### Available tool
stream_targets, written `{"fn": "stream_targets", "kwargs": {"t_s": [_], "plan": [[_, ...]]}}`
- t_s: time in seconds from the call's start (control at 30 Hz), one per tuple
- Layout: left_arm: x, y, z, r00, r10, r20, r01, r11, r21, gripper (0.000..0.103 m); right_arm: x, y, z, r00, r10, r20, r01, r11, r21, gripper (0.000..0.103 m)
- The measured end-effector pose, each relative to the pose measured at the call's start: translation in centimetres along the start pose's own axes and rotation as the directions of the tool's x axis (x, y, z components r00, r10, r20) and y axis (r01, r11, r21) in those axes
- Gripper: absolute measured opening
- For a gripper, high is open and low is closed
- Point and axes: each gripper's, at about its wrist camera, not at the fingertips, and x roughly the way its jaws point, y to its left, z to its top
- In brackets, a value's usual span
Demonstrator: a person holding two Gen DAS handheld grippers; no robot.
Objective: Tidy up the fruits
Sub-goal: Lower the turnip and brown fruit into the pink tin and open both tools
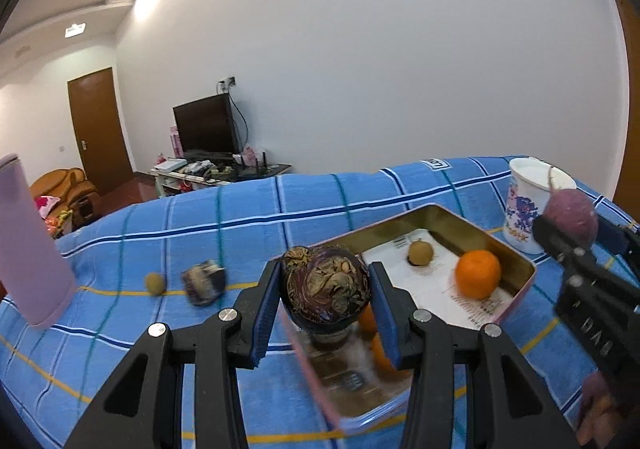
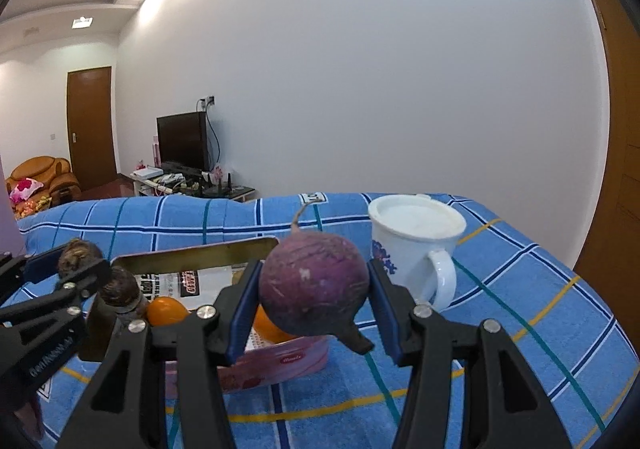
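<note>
**Carrying Two Items to the Tin**

The left gripper is clamped on a dark withered fruit above the tin's near edge. The right gripper is clamped on a purple radish just beside the tin. Next move, likely: lower each item inside and release. The orange and small brown fruit leave open floor between them; the mug stands close on the right.

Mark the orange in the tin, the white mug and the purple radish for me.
orange (image 1: 478, 274), left wrist view, middle of its peel.
white mug (image 2: 416, 249), right wrist view, its side below the lid.
purple radish (image 2: 314, 281), right wrist view, front of its bulb.
</note>
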Motion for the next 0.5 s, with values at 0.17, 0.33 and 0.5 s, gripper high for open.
{"fn": "stream_targets", "kwargs": {"t_s": [0.17, 0.33, 0.5], "plan": [[1.1, -0.6, -0.3, 1.000, -0.022, -0.021, 0.022, 1.000, 0.000, 0.046, 1.3, 0.7, 0.2, 1.000, 0.008, -0.020, -0.008, 1.000, -0.025, 0.055], [1.9, -0.4, -0.5, 0.999, -0.032, -0.041, 0.032, 0.999, 0.001, 0.046, 3.7, 1.4, 0.8, 0.998, 0.040, -0.057, -0.041, 0.999, -0.026, 0.055], [2.3, -0.5, -0.5, 0.998, -0.040, -0.040, 0.041, 0.999, 0.019, 0.046, 5.4, 2.6, 1.2, 0.995, 0.062, -0.081, -0.067, 0.996, -0.054, 0.055]]}}
